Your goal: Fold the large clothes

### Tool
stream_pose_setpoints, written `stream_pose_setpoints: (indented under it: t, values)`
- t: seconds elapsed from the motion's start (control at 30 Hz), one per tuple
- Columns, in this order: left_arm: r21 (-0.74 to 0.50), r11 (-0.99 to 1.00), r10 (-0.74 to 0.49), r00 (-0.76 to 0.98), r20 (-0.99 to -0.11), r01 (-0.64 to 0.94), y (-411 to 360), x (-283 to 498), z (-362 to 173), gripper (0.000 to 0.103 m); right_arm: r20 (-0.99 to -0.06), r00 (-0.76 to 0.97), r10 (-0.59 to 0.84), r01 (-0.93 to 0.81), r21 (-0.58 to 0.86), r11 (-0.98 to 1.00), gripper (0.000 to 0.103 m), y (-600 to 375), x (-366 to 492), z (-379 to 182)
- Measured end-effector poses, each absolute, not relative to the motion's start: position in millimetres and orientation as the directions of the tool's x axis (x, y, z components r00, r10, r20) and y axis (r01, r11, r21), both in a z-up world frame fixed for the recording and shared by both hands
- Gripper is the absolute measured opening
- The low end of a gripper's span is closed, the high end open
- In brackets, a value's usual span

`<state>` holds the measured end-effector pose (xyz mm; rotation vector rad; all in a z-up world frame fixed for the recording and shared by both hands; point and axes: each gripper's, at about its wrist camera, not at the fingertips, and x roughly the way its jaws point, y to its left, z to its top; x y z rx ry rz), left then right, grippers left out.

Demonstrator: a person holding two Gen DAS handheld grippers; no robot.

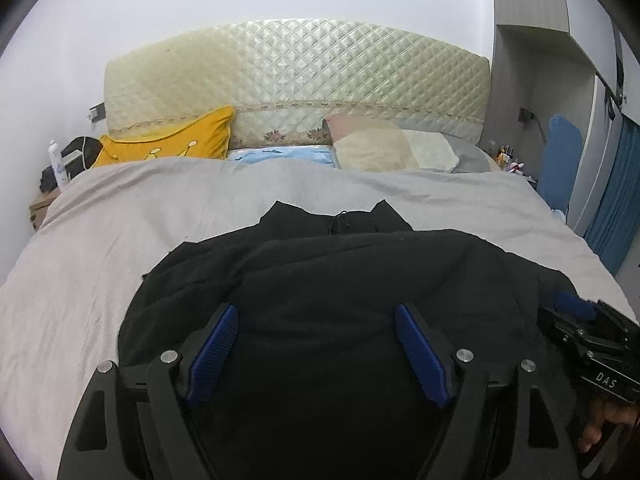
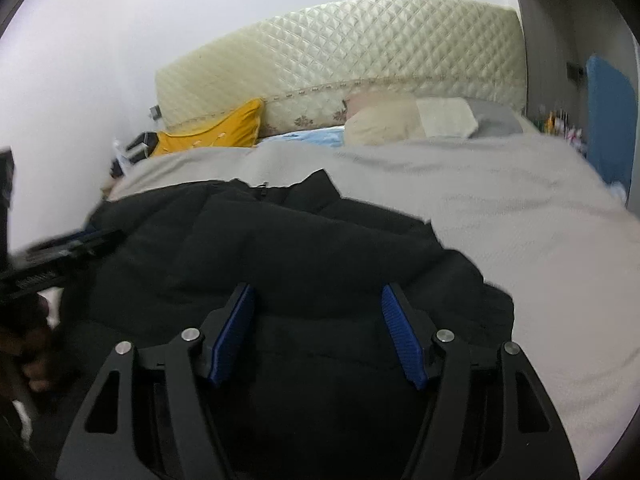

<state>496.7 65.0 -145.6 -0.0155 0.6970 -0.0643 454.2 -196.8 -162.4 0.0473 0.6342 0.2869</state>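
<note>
A large black padded jacket (image 1: 360, 272) lies on the grey bed cover, its collar and zipper pointing to the headboard. It also shows in the right wrist view (image 2: 304, 248). My left gripper (image 1: 316, 316) is open, its blue pads spread wide just above the jacket's near part, holding nothing. My right gripper (image 2: 318, 300) is also open and empty over the jacket's near right part. The right gripper's body shows at the right edge of the left wrist view (image 1: 588, 328); the left one shows blurred at the left edge of the right wrist view (image 2: 60, 256).
The grey bed cover (image 1: 100, 248) spreads left and beyond the jacket. A yellow pillow (image 1: 172, 140), a beige pillow (image 1: 384, 144) and a quilted headboard (image 1: 300, 72) stand at the far end. A cluttered bedside stand (image 1: 60, 168) is far left, blue curtains (image 1: 616, 208) at right.
</note>
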Motion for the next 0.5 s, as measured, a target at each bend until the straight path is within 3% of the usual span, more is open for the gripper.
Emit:
stream_pose_setpoints:
  t: [0.23,0.5]
  values:
    - [-0.054,0.996,-0.094,0.773,-0.628,0.077,72,521,-176,0.083,-0.552,0.790,0.267,-0.250,0.107,0.962,0.083,-196,482,-184]
    - [-0.042,0.997,-0.080,0.771,-0.631,0.069,71,549,-200,0.084,-0.552,0.792,0.260,-0.237,0.115,0.965,0.089,-191,508,-204]
